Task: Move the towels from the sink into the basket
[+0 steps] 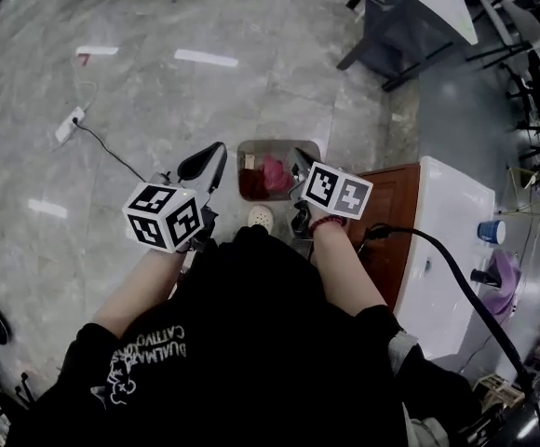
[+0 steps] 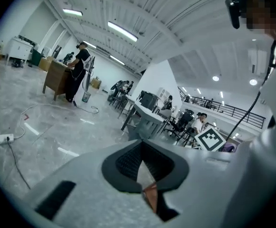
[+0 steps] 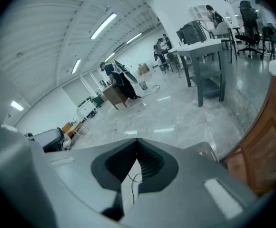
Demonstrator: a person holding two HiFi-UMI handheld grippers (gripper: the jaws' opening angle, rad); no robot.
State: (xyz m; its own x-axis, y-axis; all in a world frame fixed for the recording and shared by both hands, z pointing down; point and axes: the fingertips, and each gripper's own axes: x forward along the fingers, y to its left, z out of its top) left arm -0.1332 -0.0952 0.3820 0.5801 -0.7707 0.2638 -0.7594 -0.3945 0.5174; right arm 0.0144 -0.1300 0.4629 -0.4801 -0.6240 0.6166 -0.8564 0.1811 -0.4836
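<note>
The person holds both grippers up in front of the chest, with bare forearms reaching out from black sleeves [image 1: 251, 361]. The left gripper [image 1: 212, 153] points forward and only slightly down, its marker cube [image 1: 163, 217] above the left forearm [image 1: 135, 296]. The right gripper [image 1: 297, 161] tips down more steeply, and a red band [image 1: 327, 222] circles that wrist. Each gripper's jaws meet at the tips with nothing between them.
</note>
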